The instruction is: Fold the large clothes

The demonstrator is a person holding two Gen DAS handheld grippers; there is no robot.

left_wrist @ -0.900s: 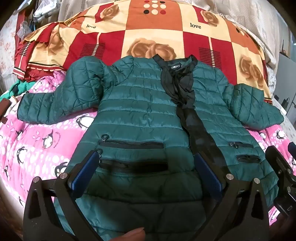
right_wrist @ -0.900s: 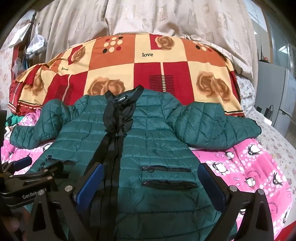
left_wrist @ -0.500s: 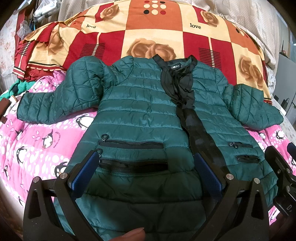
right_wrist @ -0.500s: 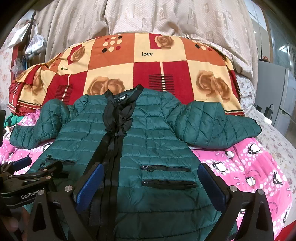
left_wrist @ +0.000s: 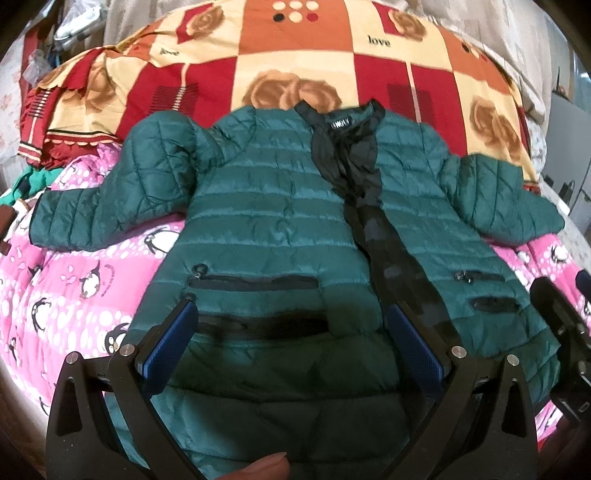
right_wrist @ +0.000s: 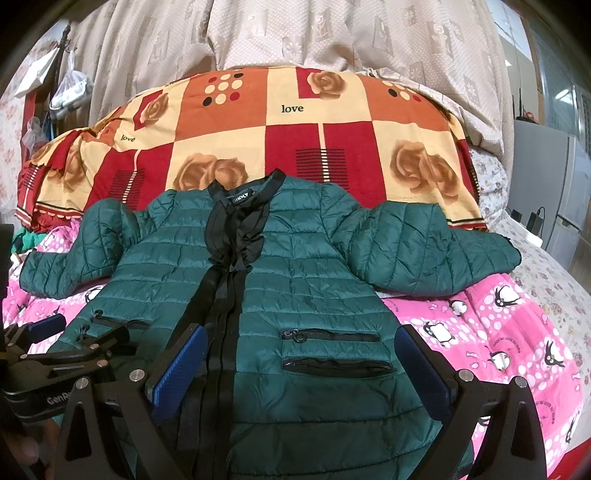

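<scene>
in the left wrist view, a dark green quilted puffer jacket (left_wrist: pixel 280 221) with a black collar and black front placket lies flat, front side up, on a pink penguin-print blanket (left_wrist: pixel 74 288), its collar toward a red, orange and cream checked rose-print blanket (left_wrist: pixel 295 55) piled behind it. both sleeves stretch out sideways. the left gripper (left_wrist: pixel 291 347) hangs above the jacket's lower half with its jaws spread wide and nothing between the blue pads (left_wrist: pixel 166 350); two black pocket zips show in the gap. a fingertip (left_wrist: pixel 258 469) shows at the bottom edge. part of the other gripper's black frame sits at the right edge.

in the right wrist view, the same jacket (right_wrist: pixel 295 277) lies spread on the pink blanket (right_wrist: pixel 498 332), collar against the checked blanket (right_wrist: pixel 295 129), with beige patterned curtains (right_wrist: pixel 295 33) behind. the right gripper (right_wrist: pixel 299 369) stands over the hem area, jaws wide apart and empty, the black placket just inside its left pad (right_wrist: pixel 177 373). the left gripper (right_wrist: pixel 59 339) shows at the lower left over the jacket's edge.
</scene>
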